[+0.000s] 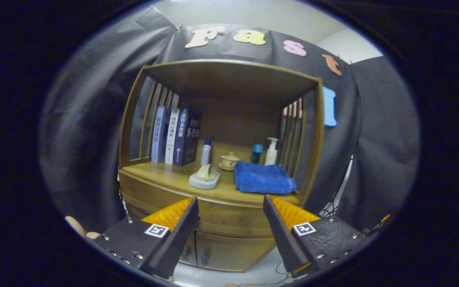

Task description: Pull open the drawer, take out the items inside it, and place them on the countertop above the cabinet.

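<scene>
Claw (230, 203): fingers spread wide, holding nothing.
Drawer (229, 217): closed, just beyond the fingertips, under the countertop (165, 171).
Countertop: blue towel (263, 178), teacup (229, 160), bottles, books (175, 137).
Room: black cloth walls.

The hand-held gripper (230, 201) ends in two wedge-shaped jaws that taper toward their tips, with ridged, textured faces on the sides that look at each other. Each jaw sits on a dark block with a grained, leather-like surface, studded with small round silver screws along its edges. A small white square tag with a black pattern is fixed on top of each block.
</scene>
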The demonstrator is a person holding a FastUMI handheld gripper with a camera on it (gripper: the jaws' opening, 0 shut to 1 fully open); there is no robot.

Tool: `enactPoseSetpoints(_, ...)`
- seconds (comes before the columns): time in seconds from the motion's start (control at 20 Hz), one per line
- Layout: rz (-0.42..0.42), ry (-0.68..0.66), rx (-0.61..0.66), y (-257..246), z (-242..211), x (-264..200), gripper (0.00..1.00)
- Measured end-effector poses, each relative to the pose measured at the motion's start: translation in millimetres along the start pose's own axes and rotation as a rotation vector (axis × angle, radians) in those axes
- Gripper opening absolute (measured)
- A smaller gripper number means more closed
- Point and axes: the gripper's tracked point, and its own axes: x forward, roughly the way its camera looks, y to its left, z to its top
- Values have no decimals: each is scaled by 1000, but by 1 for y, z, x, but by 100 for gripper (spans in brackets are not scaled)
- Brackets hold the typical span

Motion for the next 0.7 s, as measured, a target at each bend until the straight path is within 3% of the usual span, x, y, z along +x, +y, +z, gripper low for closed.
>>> enactPoseSetpoints(0.25,-37,-59,25,-38,39,-54,98)
enactPoseSetpoints(0.7,-70,-128,-27,-69,64,-92,97)
